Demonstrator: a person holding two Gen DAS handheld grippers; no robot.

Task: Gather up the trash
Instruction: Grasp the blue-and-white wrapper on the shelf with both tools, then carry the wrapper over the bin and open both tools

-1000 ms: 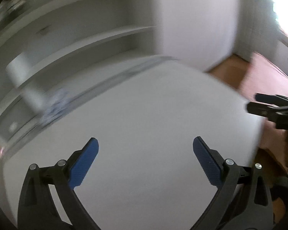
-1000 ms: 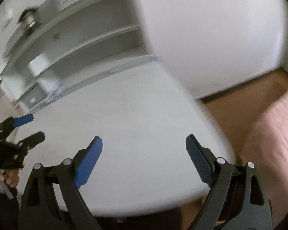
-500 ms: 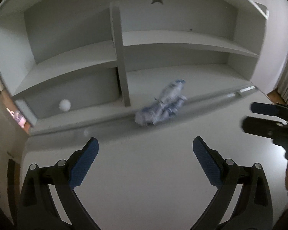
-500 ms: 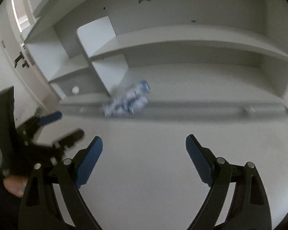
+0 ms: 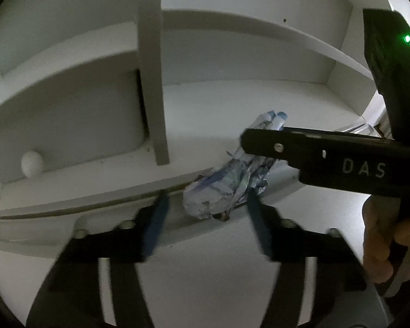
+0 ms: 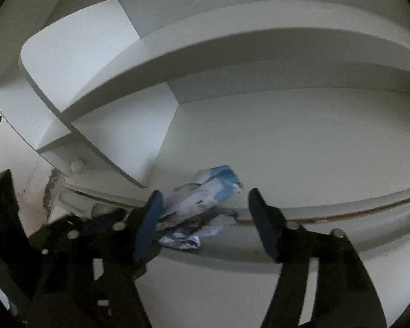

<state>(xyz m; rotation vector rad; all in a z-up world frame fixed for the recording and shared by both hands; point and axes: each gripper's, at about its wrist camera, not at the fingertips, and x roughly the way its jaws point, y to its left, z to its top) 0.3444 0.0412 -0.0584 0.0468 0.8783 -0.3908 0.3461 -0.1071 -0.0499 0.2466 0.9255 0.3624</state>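
A crumpled white and blue wrapper [image 5: 221,188] lies on the front lip of a white shelf unit's bottom shelf; it also shows in the right wrist view [image 6: 202,205]. My left gripper [image 5: 207,224] is open, its blue pads on either side of the wrapper's near end, not closed on it. My right gripper [image 6: 205,224] is open too, straddling the wrapper from the right. In the left wrist view the right gripper's black finger [image 5: 328,153] crosses over the wrapper's far end. The left gripper's fingers [image 6: 101,221] show at lower left in the right wrist view.
The white shelf unit has an upright divider [image 5: 151,68] just left of the wrapper and a shelf board [image 6: 232,38] above. A small white ball [image 5: 31,161] sits in the left compartment. A white desk top [image 5: 205,287] lies below the grippers.
Both grippers have swung from the desk top toward the shelf and closed in on the wrapper, which now sits between both pairs of fingers. The jaws have narrowed somewhat.
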